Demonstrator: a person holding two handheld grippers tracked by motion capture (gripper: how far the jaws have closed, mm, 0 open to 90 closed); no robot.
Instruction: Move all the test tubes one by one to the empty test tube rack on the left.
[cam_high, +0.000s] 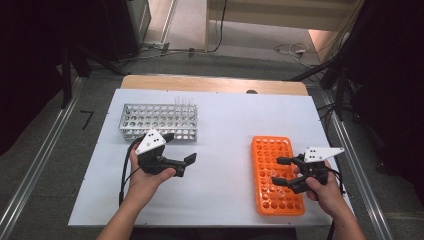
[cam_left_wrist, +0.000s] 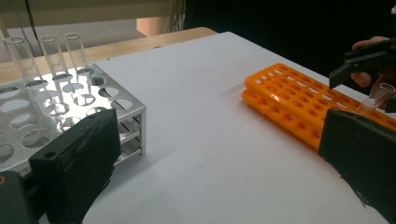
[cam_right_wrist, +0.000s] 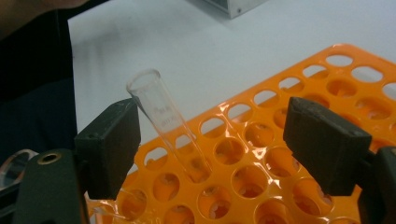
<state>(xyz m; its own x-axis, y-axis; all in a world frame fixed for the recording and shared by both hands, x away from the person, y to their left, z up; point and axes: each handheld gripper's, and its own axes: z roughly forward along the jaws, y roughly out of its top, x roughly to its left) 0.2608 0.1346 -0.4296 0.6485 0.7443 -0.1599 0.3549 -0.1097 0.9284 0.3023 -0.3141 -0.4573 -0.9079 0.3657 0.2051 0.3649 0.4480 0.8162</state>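
At the lower right, the right tongs (cam_right_wrist: 210, 149) are standing apart around a tube (cam_right_wrist: 163, 123) leaning up-left in the orange rack (cam_right_wrist: 327, 88), nearest their left pad, while farther left the left tongs (cam_high: 181, 150) are hanging apart, empty.

High view: fixed above the near edge, looking forward and down; takes in the whole white-topped desk (cam_high: 215, 125) and floor beyond.

Left gripper view: low, close over the desk, facing right across it; perforated silver metal tube rack (cam_left_wrist: 56, 116) very near at its left, orange plastic tube rack (cam_left_wrist: 299, 100) farther off.

Right gripper view: steeply down, very close on the orange rack (cam_right_wrist: 261, 158), a clear glass test tube (cam_right_wrist: 161, 116) leaning in it.

All three views share the orange rack.
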